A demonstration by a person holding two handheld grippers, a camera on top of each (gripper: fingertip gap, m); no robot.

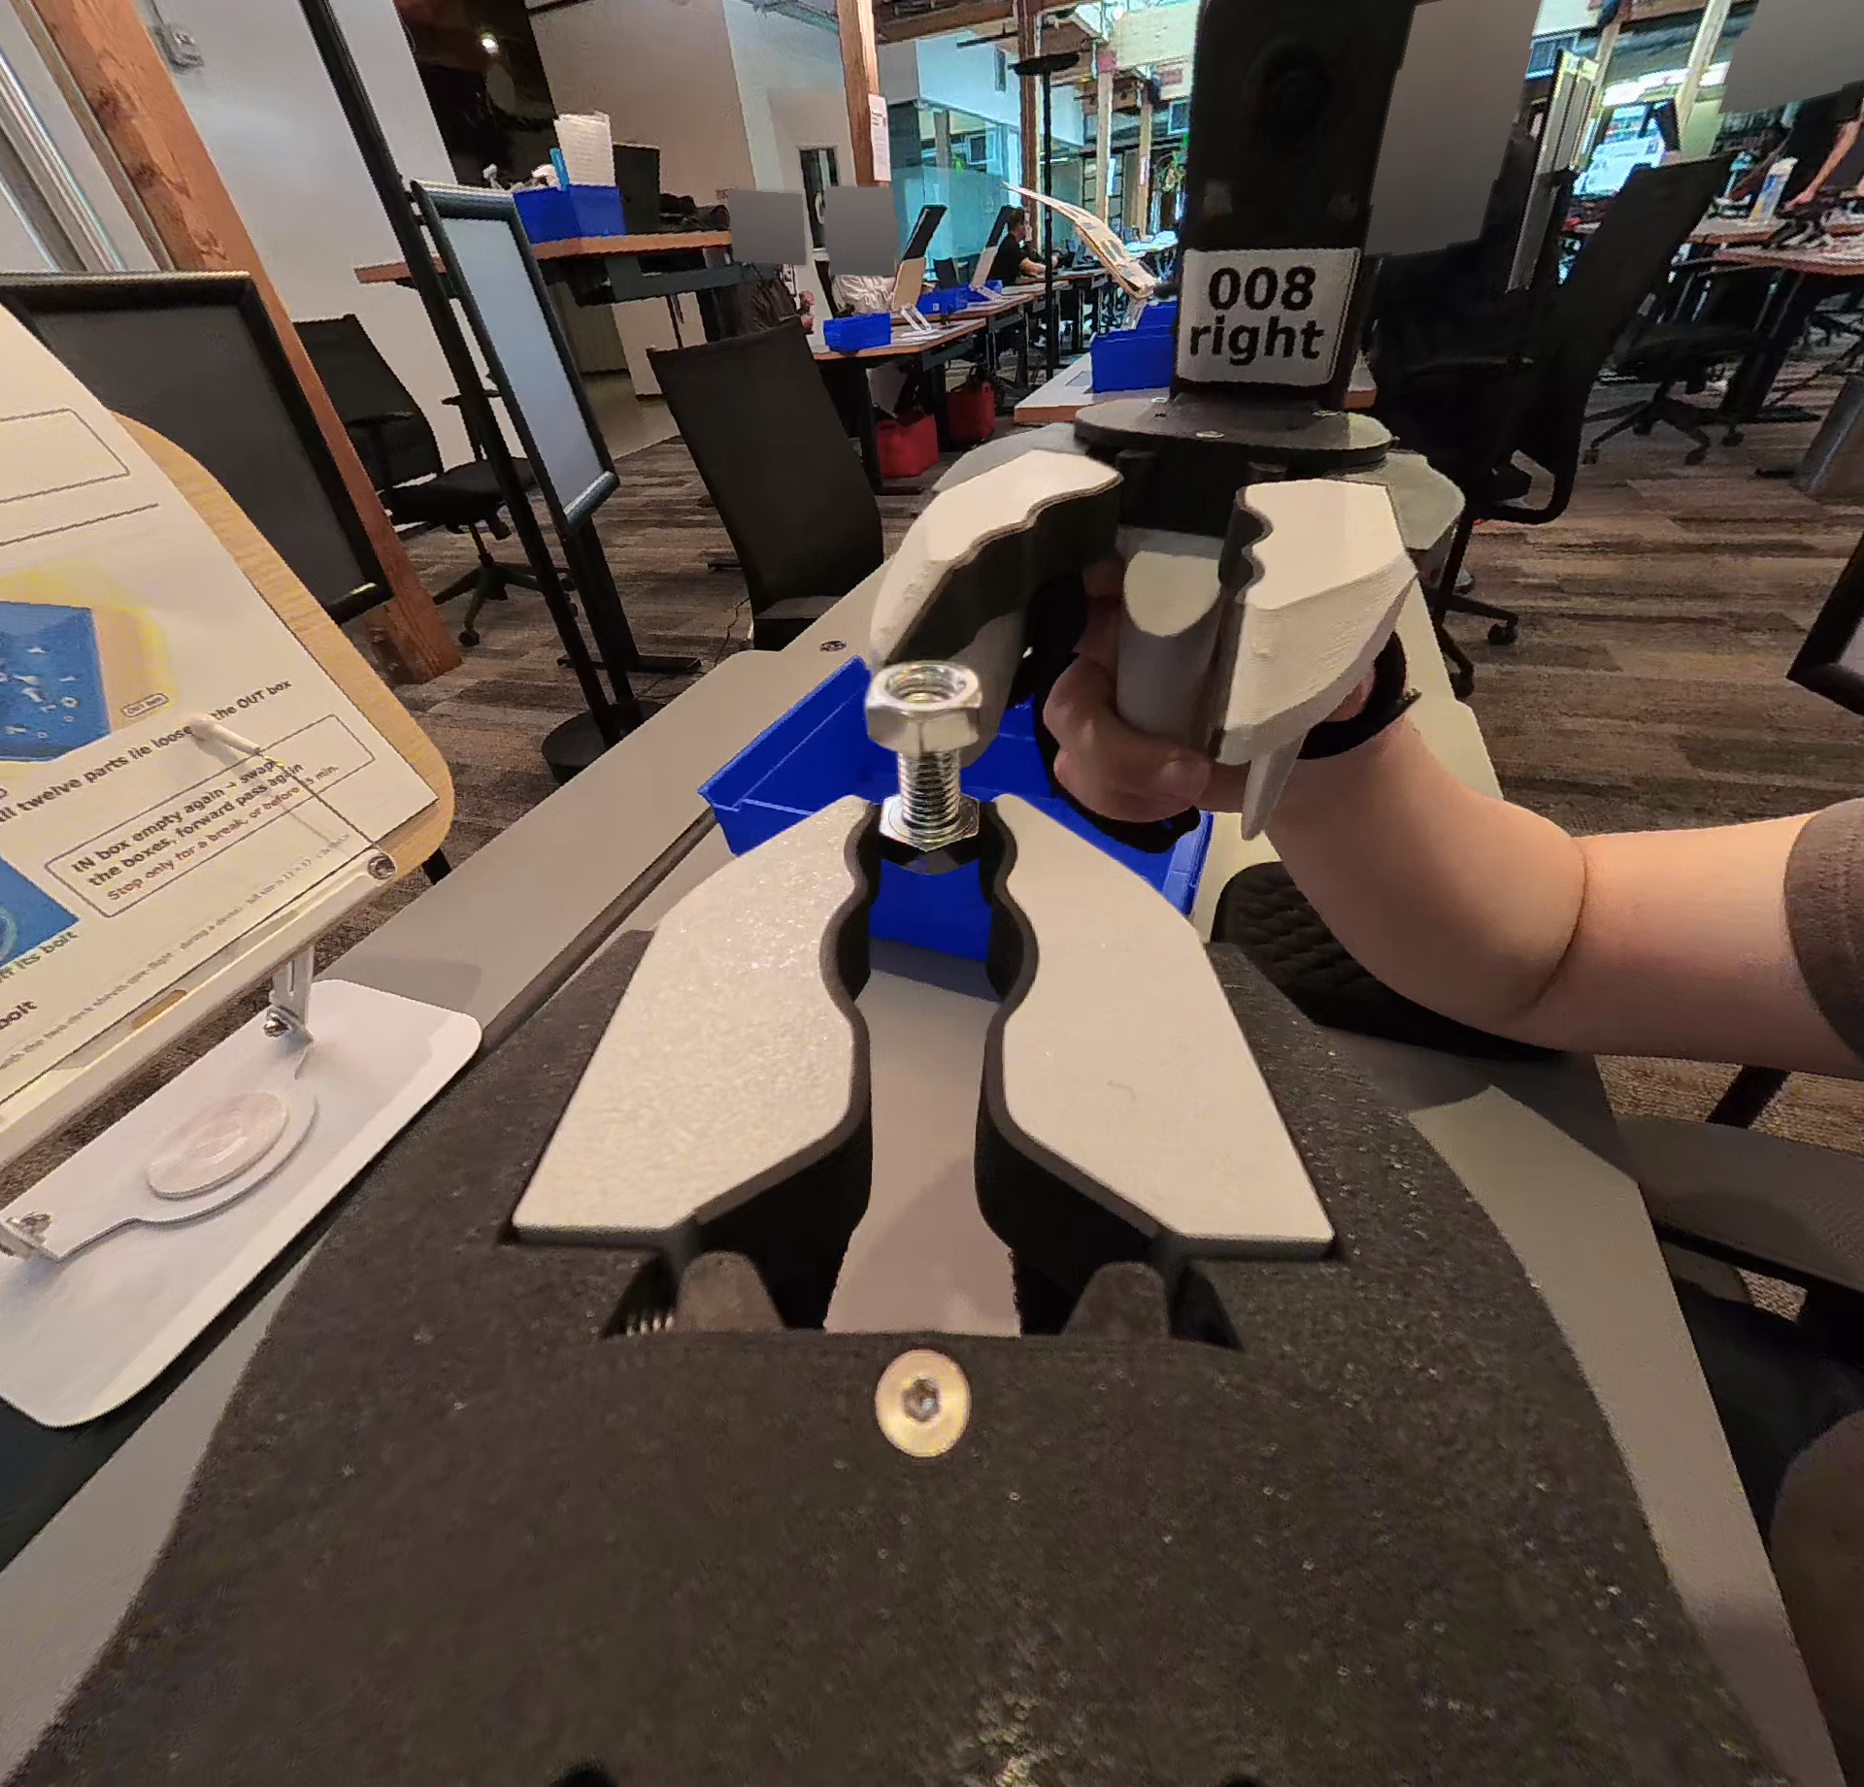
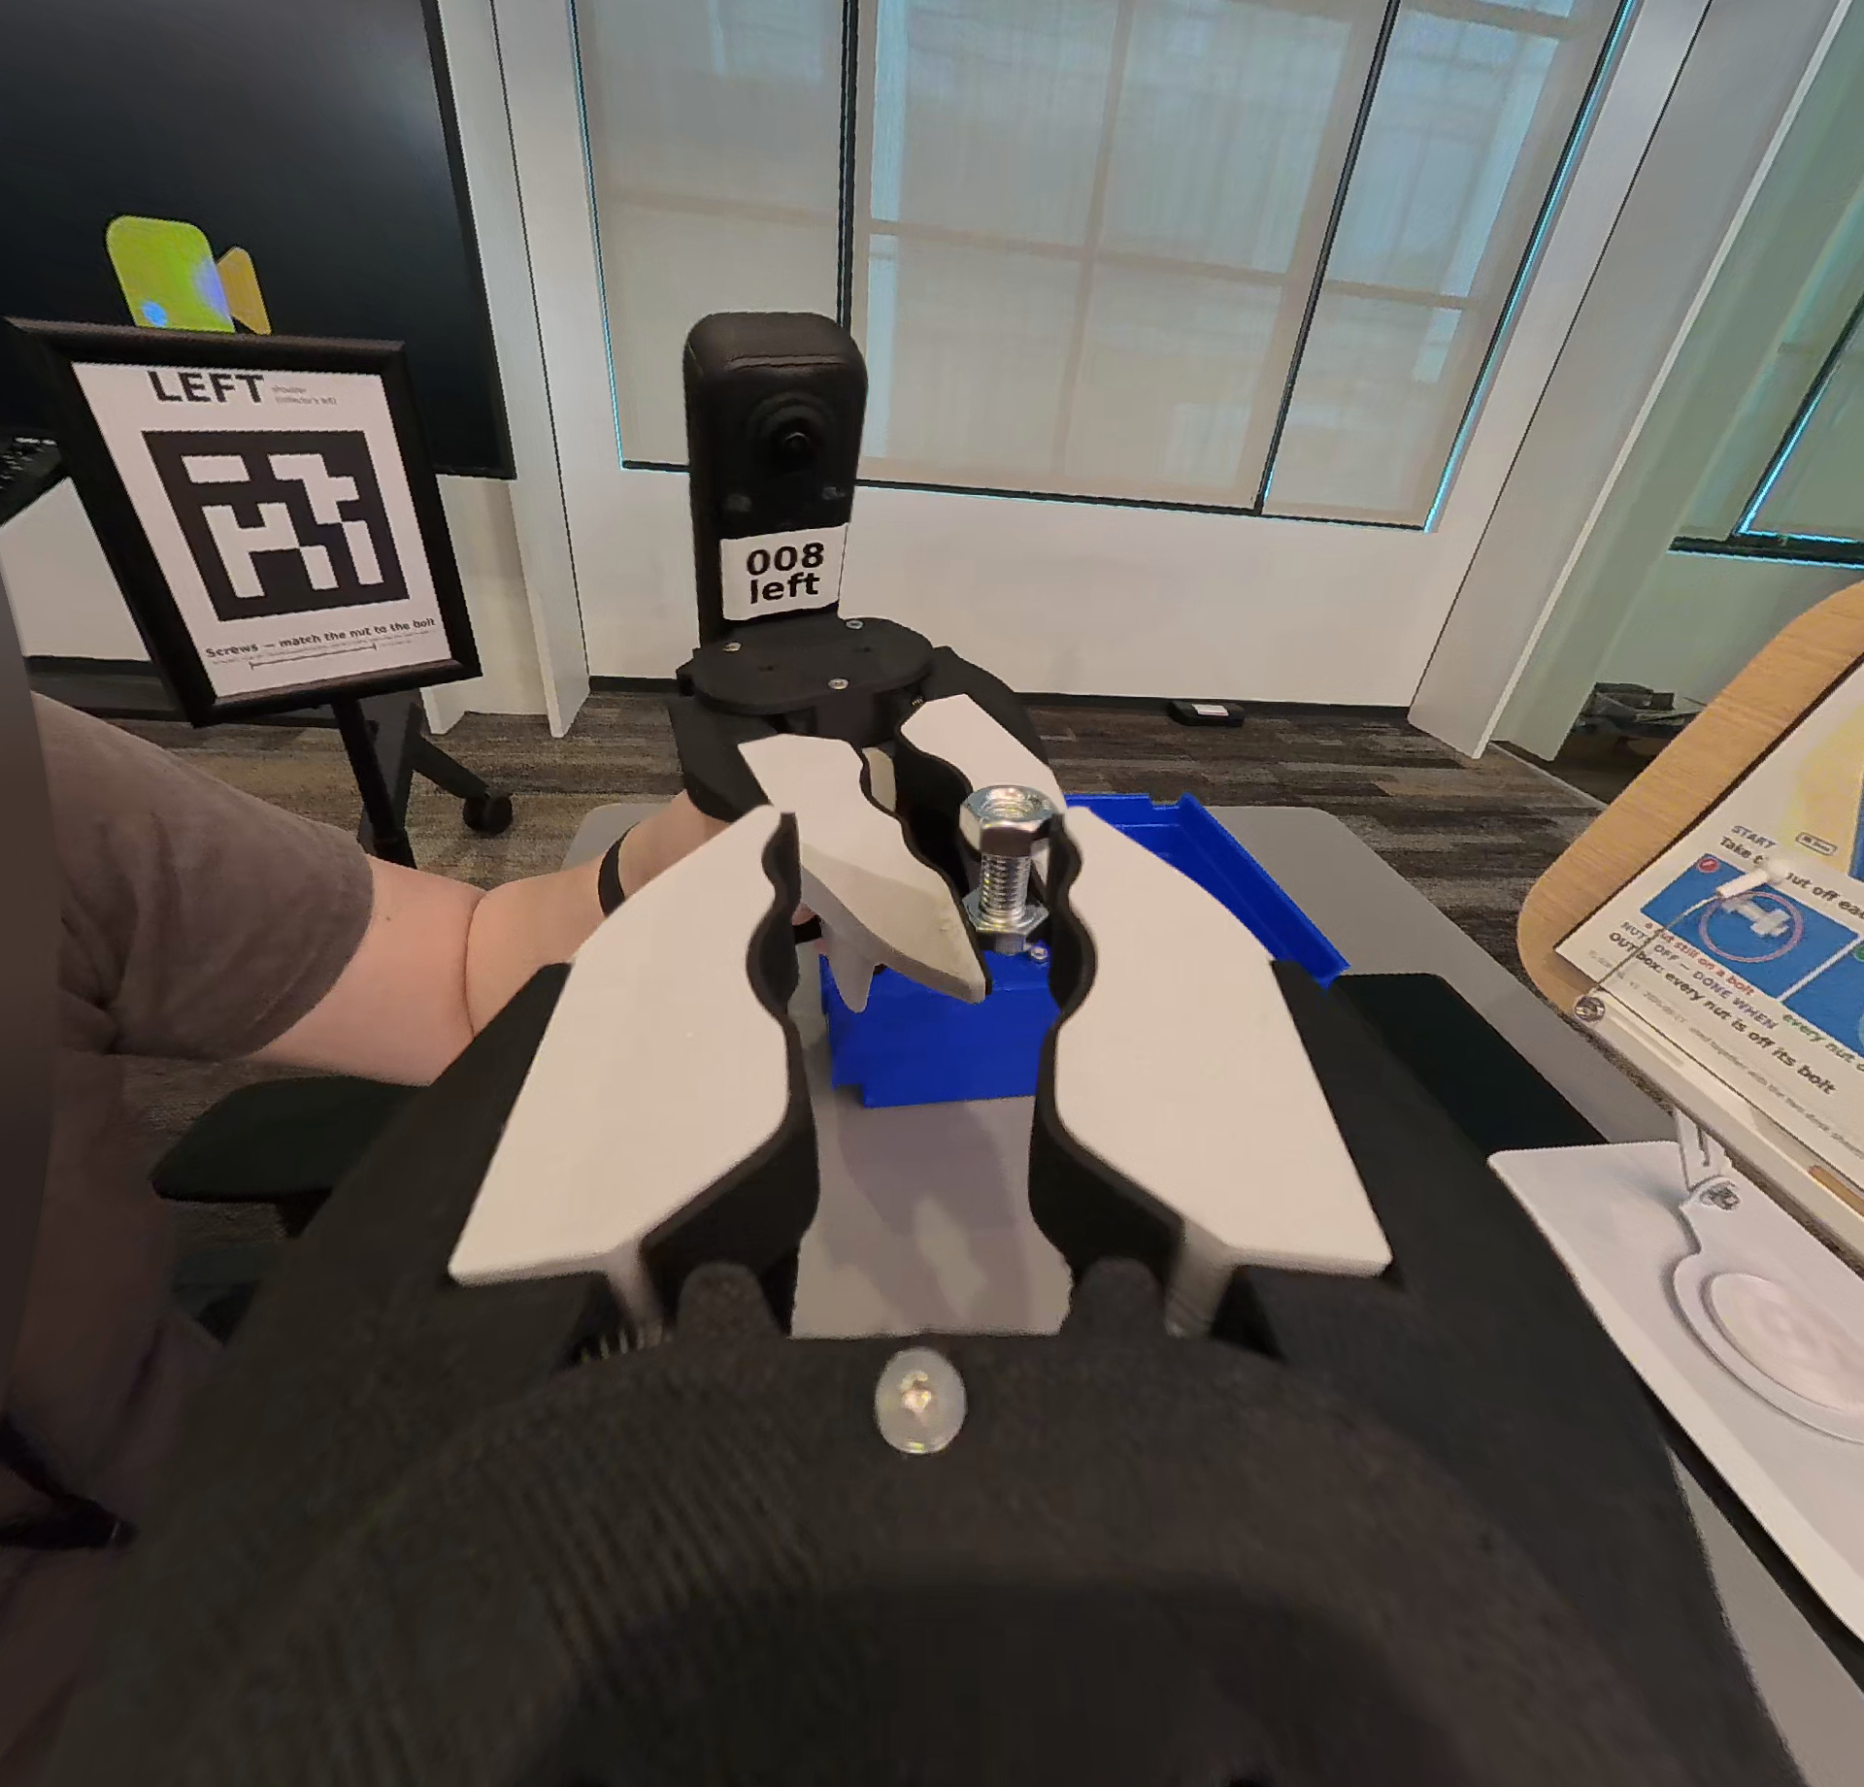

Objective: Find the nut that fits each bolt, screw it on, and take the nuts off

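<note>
Left tongs (image 1: 928, 836) pinching bolt (image 1: 923, 793) by head, upright, right above blue bin (image 1: 797, 781). Nut (image 1: 924, 708) up top. Right tongs (image 2: 923, 917) gaping around it, no grip. Reckon: close squarely on flats, turn slowly, keep bolt steady.

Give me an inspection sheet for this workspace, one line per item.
Surface: grey tabletop, partly bare.
Job's things: silver threaded bolt upright, silver hex nut at its top end; blue plastic bin behind.
Clutter: laminated instruction sheet on a wooden stand.
Grippers: left gripper shut on the bolt's head; right gripper open, one finger beside the nut.
Cables: nothing seen.
Surroundings: black office chairs, desks, windows, framed marker sign.
</note>
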